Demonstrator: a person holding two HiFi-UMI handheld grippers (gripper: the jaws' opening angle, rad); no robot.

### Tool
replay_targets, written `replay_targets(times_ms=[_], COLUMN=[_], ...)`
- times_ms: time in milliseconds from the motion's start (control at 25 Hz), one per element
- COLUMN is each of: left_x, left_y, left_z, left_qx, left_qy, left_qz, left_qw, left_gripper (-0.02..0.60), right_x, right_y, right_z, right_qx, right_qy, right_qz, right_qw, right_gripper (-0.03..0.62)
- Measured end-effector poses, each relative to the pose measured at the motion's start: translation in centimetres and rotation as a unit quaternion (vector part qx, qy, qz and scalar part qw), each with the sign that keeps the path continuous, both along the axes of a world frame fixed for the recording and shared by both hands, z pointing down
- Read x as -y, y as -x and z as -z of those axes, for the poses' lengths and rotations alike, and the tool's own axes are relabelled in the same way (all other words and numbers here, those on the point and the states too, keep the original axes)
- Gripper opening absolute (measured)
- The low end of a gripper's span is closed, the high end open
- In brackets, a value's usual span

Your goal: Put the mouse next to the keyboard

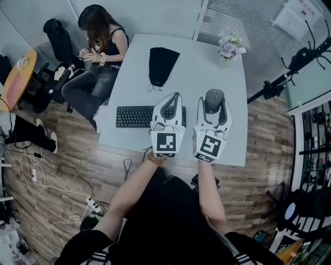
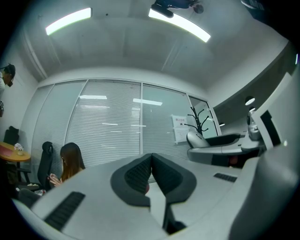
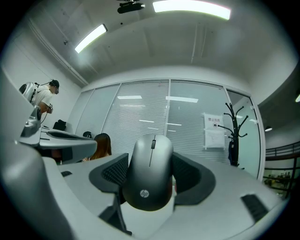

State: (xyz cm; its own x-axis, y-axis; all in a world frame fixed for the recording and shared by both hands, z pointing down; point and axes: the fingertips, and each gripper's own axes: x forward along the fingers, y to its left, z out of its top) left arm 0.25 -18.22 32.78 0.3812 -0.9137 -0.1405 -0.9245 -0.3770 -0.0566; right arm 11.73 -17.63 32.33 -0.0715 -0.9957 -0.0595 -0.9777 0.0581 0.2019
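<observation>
head view, looking steeply down: the right gripper (image 1: 214, 103) pinches a dark grey mouse (image 1: 214, 97) by its sides, over the white table (image 1: 196, 67), at 3 o'clock from the black keyboard (image 1: 135, 116). we cannot tell whether the mouse touches the tabletop, because the gripper's white body covers what lies beneath it. the left gripper (image 1: 174, 99) sits between mouse and keyboard and hides the keyboard's right end.

the left gripper view shows what the head view leaves unclear: its ribbed pads are pressed together with nothing between them. the right gripper view shows the mouse filling the gap between the jaws, logo end nearest the camera. both gripper views tilt up toward window blinds (image 3: 154, 122) and ceiling lights (image 3: 190, 7), so neither shows the table or the keyboard.

only the head view shows a black pouch (image 1: 161, 64) at 12 o'clock from the keyboard and a pot of flowers (image 1: 230, 48) at 1 o'clock from the mouse. a seated person (image 1: 98, 57) is at the table's 9 o'clock edge. only the right gripper view catches a standing person (image 3: 44, 96) at its 10 o'clock — small and partly cut off.
</observation>
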Motion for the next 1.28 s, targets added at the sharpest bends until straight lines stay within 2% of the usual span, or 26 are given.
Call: replay_targets(times_ms=[400, 760, 1280], left_x=[3.4, 6.3, 8.1], left_y=[1.4, 0.9, -0.5], left_z=[-2.1, -3.9, -6.8], left_qx=[0.000, -0.003, 0.000], left_qy=[0.010, 0.021, 0.039], left_qz=[-0.009, -0.009, -0.023], left_qw=[0.9999, 0.9997, 0.9990], left_gripper=[0.012, 0.012, 0.012], right_x=[3.3, 6.7, 8.4], right_y=[2.1, 1.6, 0.1], right_z=[-1.5, -2.9, -6.9], right_qx=[-0.009, -0.006, -0.001], right_qy=[0.008, 0.020, 0.054], right_qz=[-0.002, 0.000, -0.011], right_qw=[1.000, 1.000, 0.998], right_gripper=[0.295, 0.295, 0.295])
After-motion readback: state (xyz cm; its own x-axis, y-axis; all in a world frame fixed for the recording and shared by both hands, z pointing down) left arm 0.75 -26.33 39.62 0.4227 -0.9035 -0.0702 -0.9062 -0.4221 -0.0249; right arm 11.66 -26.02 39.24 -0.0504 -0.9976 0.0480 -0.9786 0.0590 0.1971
